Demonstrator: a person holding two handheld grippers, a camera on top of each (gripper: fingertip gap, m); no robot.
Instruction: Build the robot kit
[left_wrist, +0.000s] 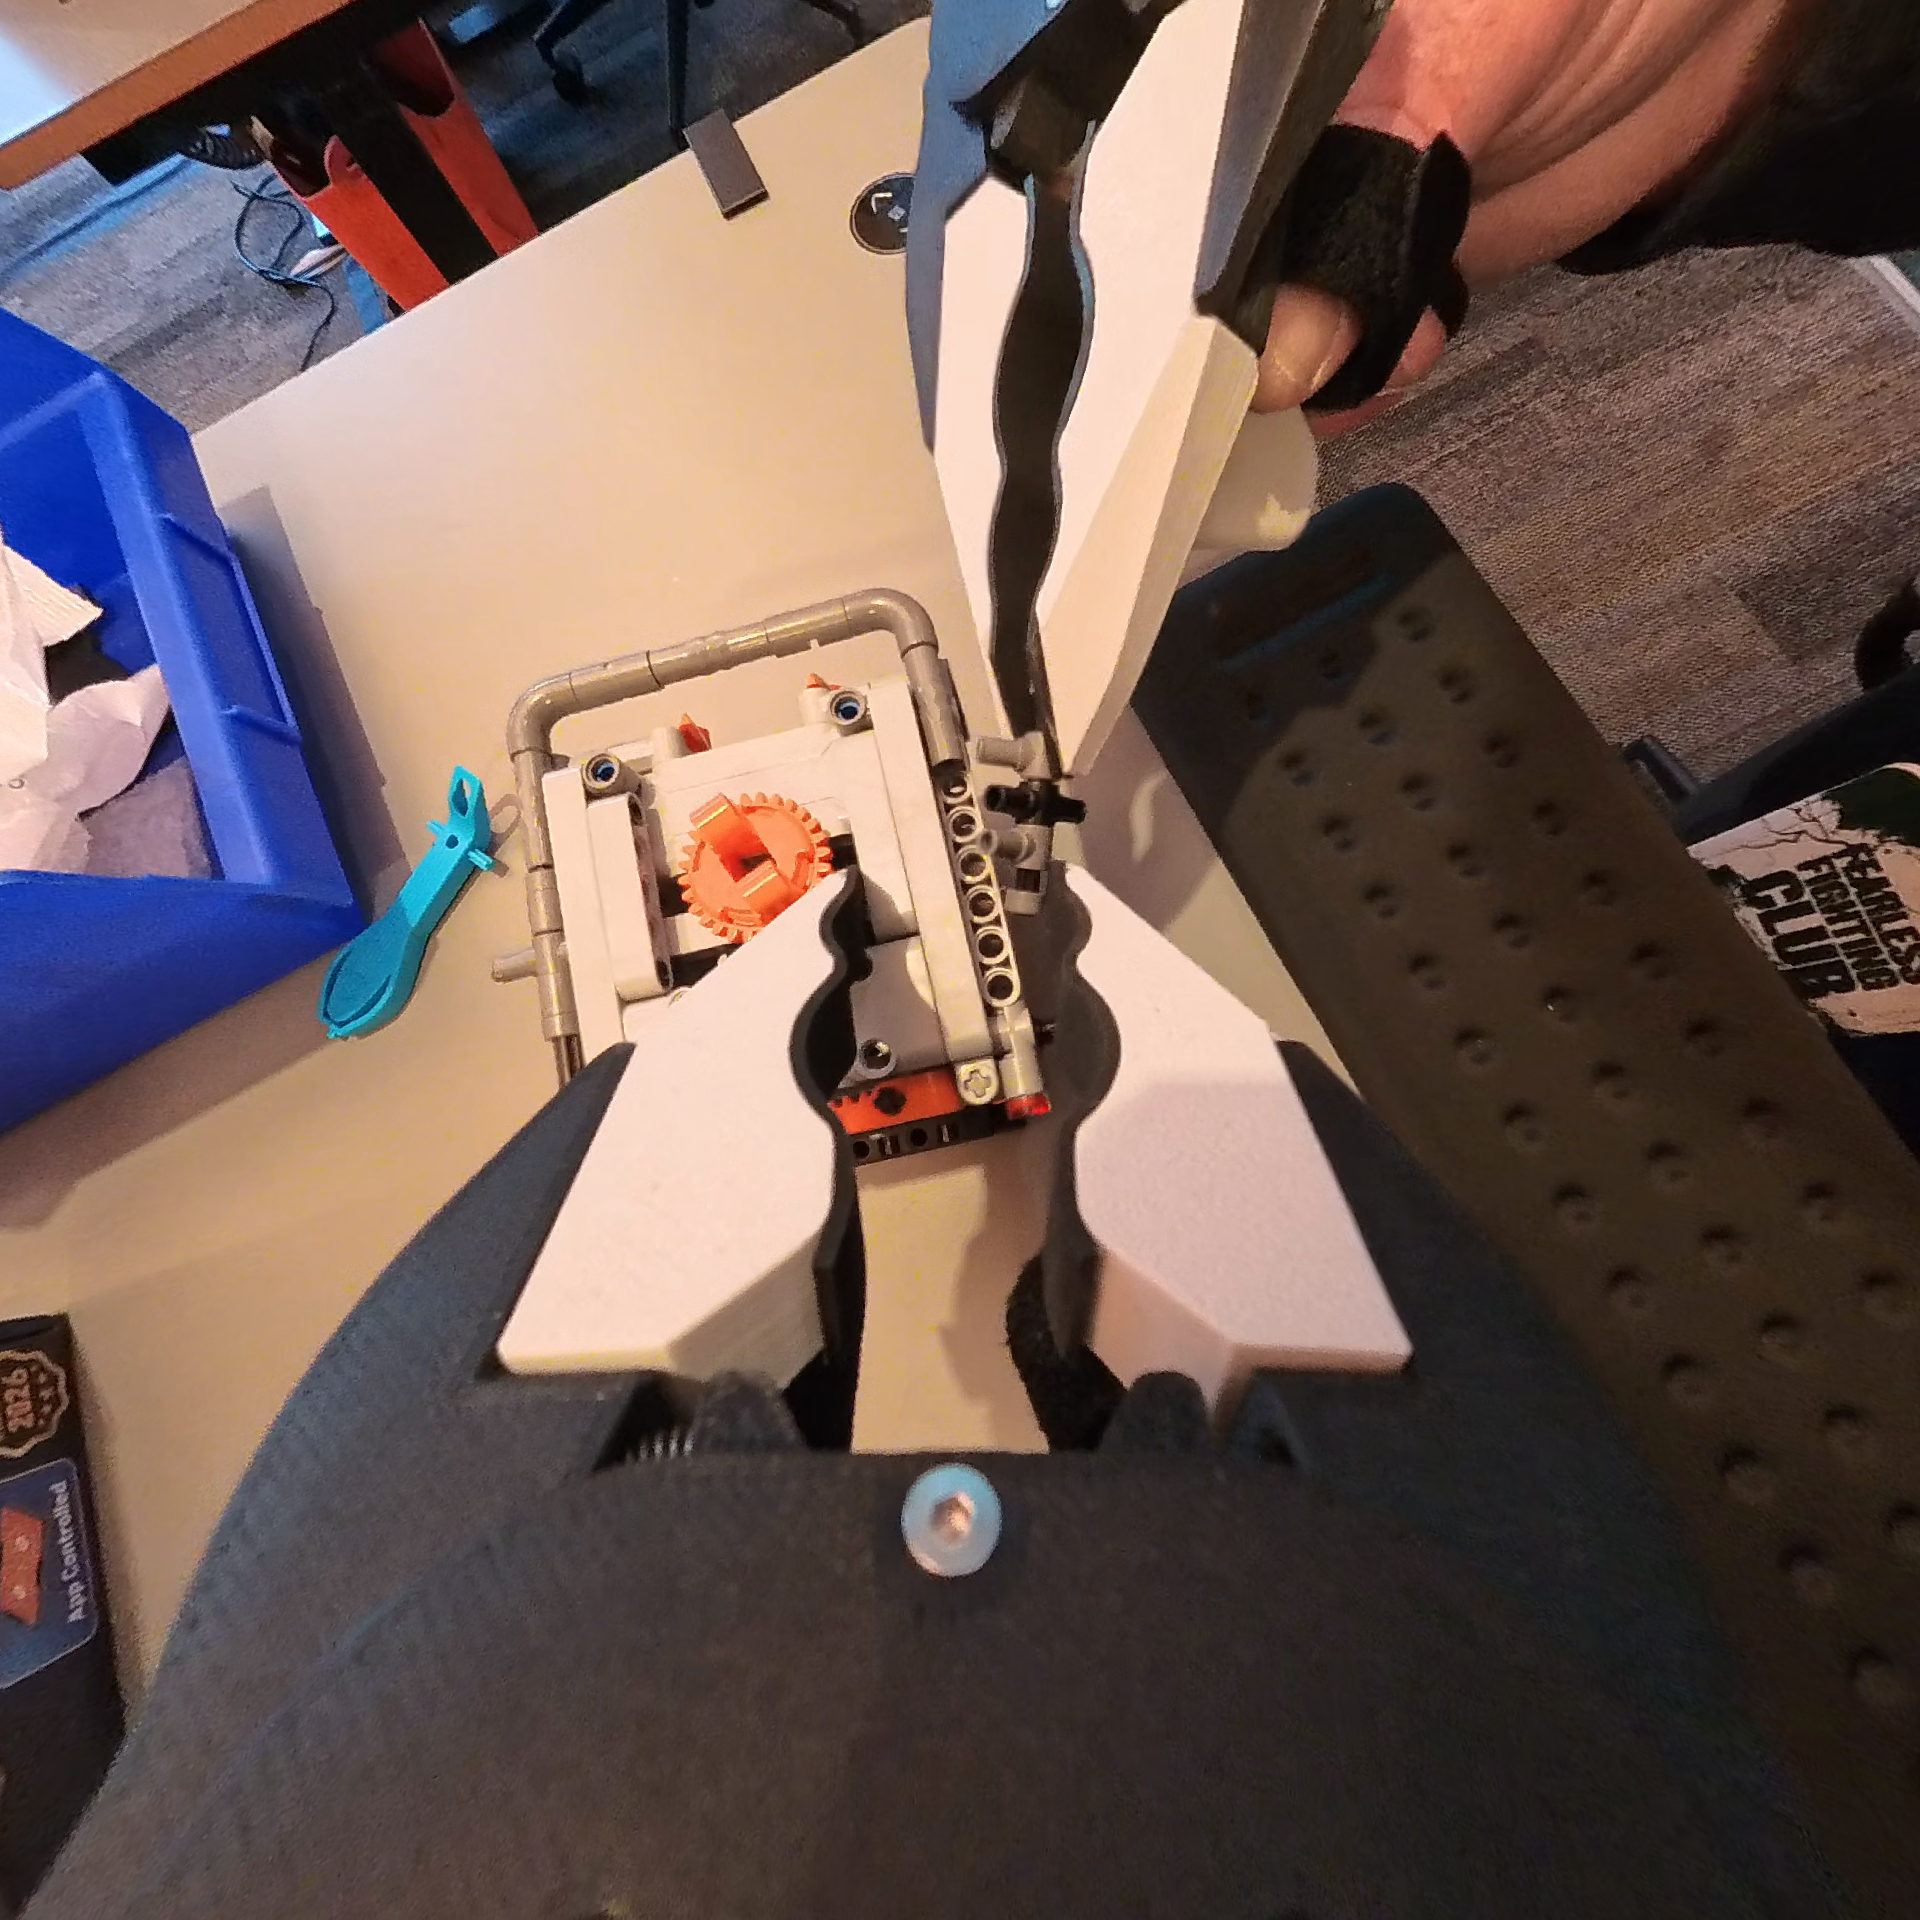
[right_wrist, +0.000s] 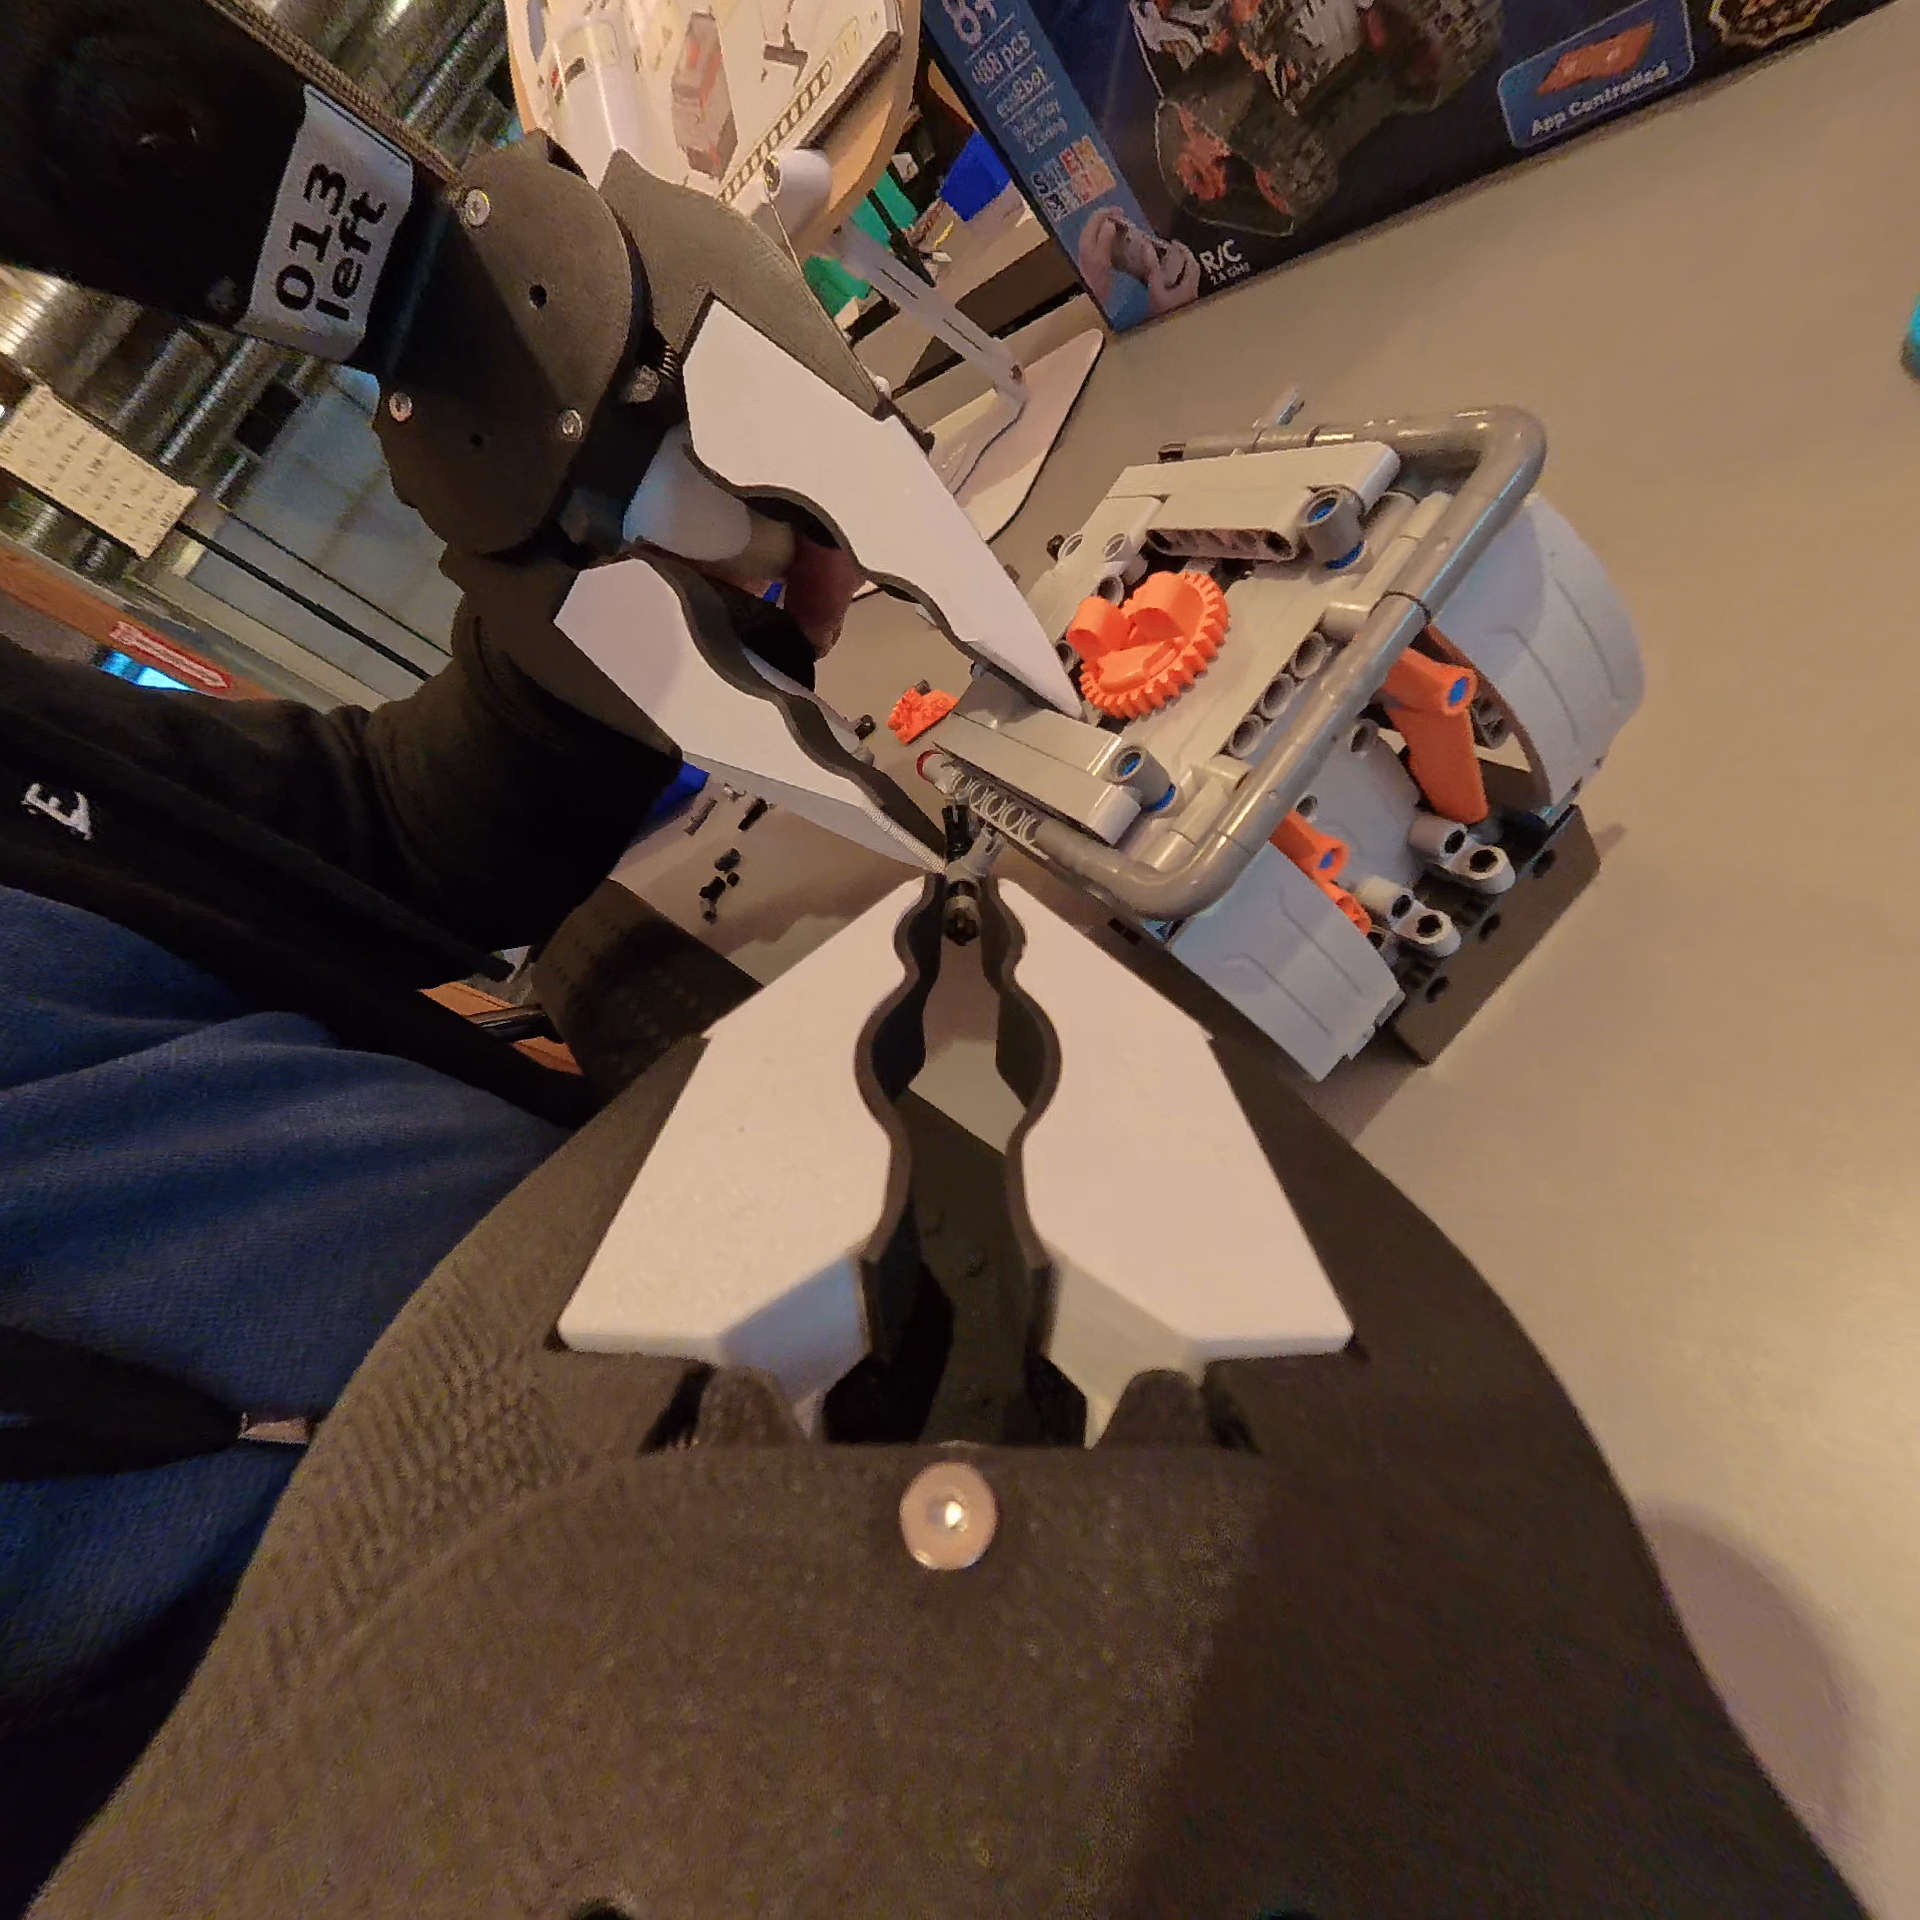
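Grey brick model (left_wrist: 790, 862) with orange gear (left_wrist: 750, 854) sits mid-bench (left_wrist: 582, 436). Left tongs (left_wrist: 951, 914) straddle its near end, jaws apart, seemingly touching. Right tongs (right_wrist: 961, 899) clamped on a small black pin (right_wrist: 961, 904) at the model's 3 o'clock edge. Teal tool (left_wrist: 400, 920) at 9, blue bin (left_wrist: 125, 623) beyond.

Both wrist views look closely down their own fingers, apparently from opposite sides, sharing the brick model (left_wrist: 769, 862) (right_wrist: 1299, 727).
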